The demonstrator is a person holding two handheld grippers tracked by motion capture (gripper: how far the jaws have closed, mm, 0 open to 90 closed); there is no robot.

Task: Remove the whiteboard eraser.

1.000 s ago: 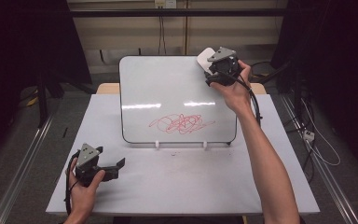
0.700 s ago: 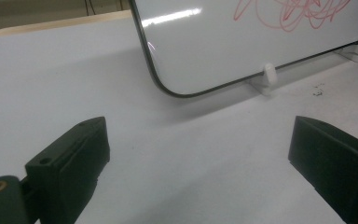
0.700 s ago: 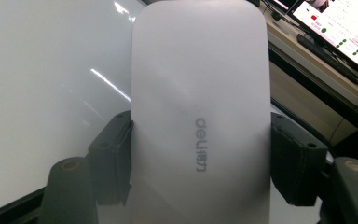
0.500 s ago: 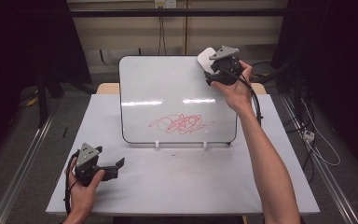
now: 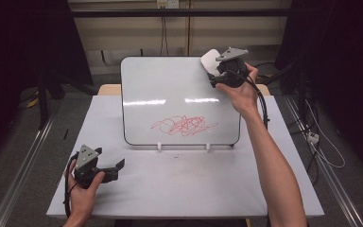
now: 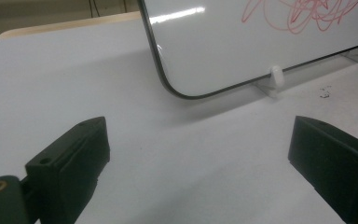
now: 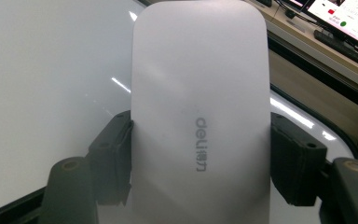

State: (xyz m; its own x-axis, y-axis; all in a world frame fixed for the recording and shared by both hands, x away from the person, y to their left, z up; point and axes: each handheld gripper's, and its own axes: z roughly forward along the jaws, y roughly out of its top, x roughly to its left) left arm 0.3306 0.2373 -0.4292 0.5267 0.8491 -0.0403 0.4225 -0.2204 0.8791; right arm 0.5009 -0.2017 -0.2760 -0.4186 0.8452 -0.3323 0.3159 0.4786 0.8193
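A whiteboard [image 5: 179, 90] stands tilted on two small white feet at the table's middle, with a red scribble [image 5: 184, 125] low on its face. My right gripper [image 5: 216, 71] is at the board's upper right corner, shut on a white eraser [image 5: 210, 60]. In the right gripper view the white eraser [image 7: 200, 102], marked "deli", is pinched between both jaws over the whiteboard [image 7: 51, 84]. My left gripper [image 5: 118, 166] rests open on the table at the front left, jaws wide apart. The left gripper view shows the whiteboard's lower corner [image 6: 186, 91] and the red scribble [image 6: 303, 14] ahead.
The white table [image 5: 194, 184] spreads out in front of the board. A metal rail [image 5: 23, 165] runs along the left side and cables [image 5: 321, 146] lie on the floor at the right. A monitor [image 7: 345, 18] shows behind the board in the right gripper view.
The right gripper with the eraser has shifted slightly at the board's top right corner. The left gripper stays put.
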